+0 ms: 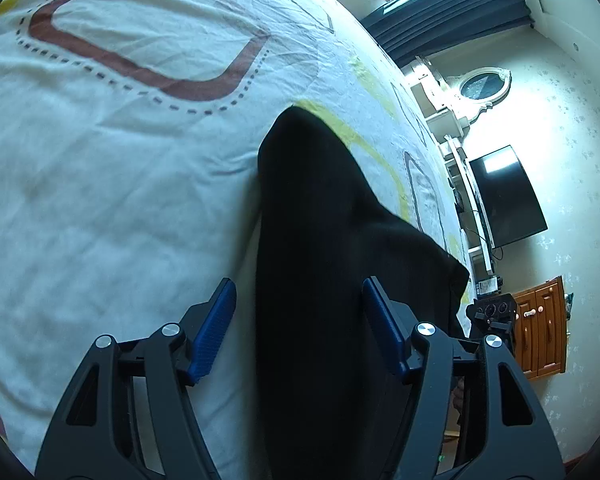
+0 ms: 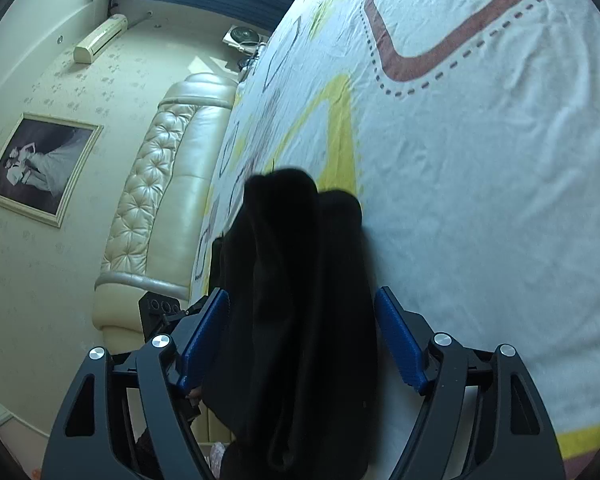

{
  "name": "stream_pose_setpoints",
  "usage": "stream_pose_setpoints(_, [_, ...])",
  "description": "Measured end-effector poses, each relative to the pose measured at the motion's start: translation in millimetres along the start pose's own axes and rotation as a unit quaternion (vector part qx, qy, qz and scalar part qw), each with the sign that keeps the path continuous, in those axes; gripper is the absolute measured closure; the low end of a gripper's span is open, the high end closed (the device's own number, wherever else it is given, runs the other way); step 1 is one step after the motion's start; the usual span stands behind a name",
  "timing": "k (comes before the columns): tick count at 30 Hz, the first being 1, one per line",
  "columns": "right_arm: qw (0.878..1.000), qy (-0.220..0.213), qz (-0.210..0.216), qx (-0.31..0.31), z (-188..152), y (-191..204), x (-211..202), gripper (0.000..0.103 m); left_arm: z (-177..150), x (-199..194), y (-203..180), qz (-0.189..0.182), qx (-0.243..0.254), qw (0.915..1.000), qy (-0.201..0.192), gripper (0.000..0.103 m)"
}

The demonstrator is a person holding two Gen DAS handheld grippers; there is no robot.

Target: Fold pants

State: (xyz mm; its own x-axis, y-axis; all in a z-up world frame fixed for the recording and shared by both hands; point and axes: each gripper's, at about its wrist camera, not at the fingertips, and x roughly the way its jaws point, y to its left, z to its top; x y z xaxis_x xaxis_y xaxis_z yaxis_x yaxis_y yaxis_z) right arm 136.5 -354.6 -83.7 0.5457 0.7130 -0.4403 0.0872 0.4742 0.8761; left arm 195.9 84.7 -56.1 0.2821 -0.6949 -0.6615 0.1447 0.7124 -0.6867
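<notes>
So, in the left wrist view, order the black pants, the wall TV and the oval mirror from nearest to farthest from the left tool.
1. black pants: between the open fingers of the left tool.
2. wall TV: right, beyond the bed edge.
3. oval mirror: upper right, farther along that wall.

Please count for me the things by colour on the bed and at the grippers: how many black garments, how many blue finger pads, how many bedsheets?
Black pants: 1
Blue finger pads: 4, two on the left gripper, two on the right gripper
White patterned bedsheet: 1
Total: 6
</notes>
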Motion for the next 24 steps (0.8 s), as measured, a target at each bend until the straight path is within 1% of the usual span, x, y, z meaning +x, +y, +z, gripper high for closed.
stream_pose_setpoints(3, [1.0, 0.025, 0.006, 0.006, -23.7, -1.3, -7.2, 0.028, -25.5, -16.2, 5.4, -0.008, -0.01, 0.9999, 0.0, 0.037])
stream_pose_setpoints(6, [0.999, 0.039, 0.02, 0.011, -42.6, 0.0, -10.3, 0.027, -45.2, -26.5, 7.5, -0.023, -0.031, 0.9992, 0.005, 0.037])
stream_pose_setpoints(9, [0.999, 0.041, 0.02, 0.005, -51.5, 1.7, -10.7, 0.026, -63.2, -23.9, 4.8, -0.04, -0.042, 0.998, 0.027, 0.037])
stream_pose_setpoints(10, [0.999, 0.044, 0.015, 0.0, -52.5, 2.9, -9.4, 0.026, -67.7, -21.3, 3.4, -0.037, -0.038, 0.9981, 0.032, 0.037])
stream_pose_setpoints(11, [0.999, 0.045, 0.009, -0.004, -52.9, 4.7, -8.0, 0.027, -70.5, -20.1, 1.5, -0.03, -0.032, 0.9986, 0.028, 0.037])
stream_pose_setpoints(12, [0.999, 0.044, 0.001, -0.009, -53.7, 6.5, -6.5, 0.029, -72.2, -18.6, -0.4, -0.023, -0.026, 0.9991, 0.023, 0.037])
stream_pose_setpoints(13, [0.999, 0.045, -0.014, -0.013, -55.0, 8.1, -4.5, 0.042, -72.4, -16.9, -1.6, -0.02, -0.025, 0.9992, 0.023, 0.037])
stream_pose_setpoints(14, [0.998, 0.047, -0.032, -0.017, -57.1, 9.0, -2.2, 0.052, -71.8, -15.8, -3.2, -0.015, -0.025, 0.9993, 0.022, 0.039])
stream_pose_setpoints(15, [0.998, 0.044, -0.033, -0.014, -59.3, 7.9, -2.6, 0.054, -71.3, -14.3, -5.7, -0.012, -0.025, 0.9993, 0.024, 0.045])
stream_pose_setpoints(16, [0.999, 0.039, -0.027, -0.009, -61.3, 6.6, -5.0, 0.059, -71.1, -12.2, -8.4, -0.016, -0.023, 0.9991, 0.032, 0.058])
stream_pose_setpoints(18, [0.999, 0.033, -0.023, -0.004, -64.6, 6.9, -10.4, 0.062, -70.1, -13.0, -12.6, -0.009, -0.018, 0.9993, 0.031, 0.063])
stream_pose_setpoints(20, [0.999, 0.029, -0.025, -0.008, -69.8, 10.2, -13.9, 0.064, -69.8, -14.8, -18.9, 0.002, -0.002, 0.9996, 0.029, 0.066])
stream_pose_setpoints(24, [0.999, 0.032, -0.021, -0.006, -76.9, 12.2, -18.7, 0.065, -72.9, -20.3, -23.3, 0.005, -0.011, 0.9997, 0.023, 0.07])
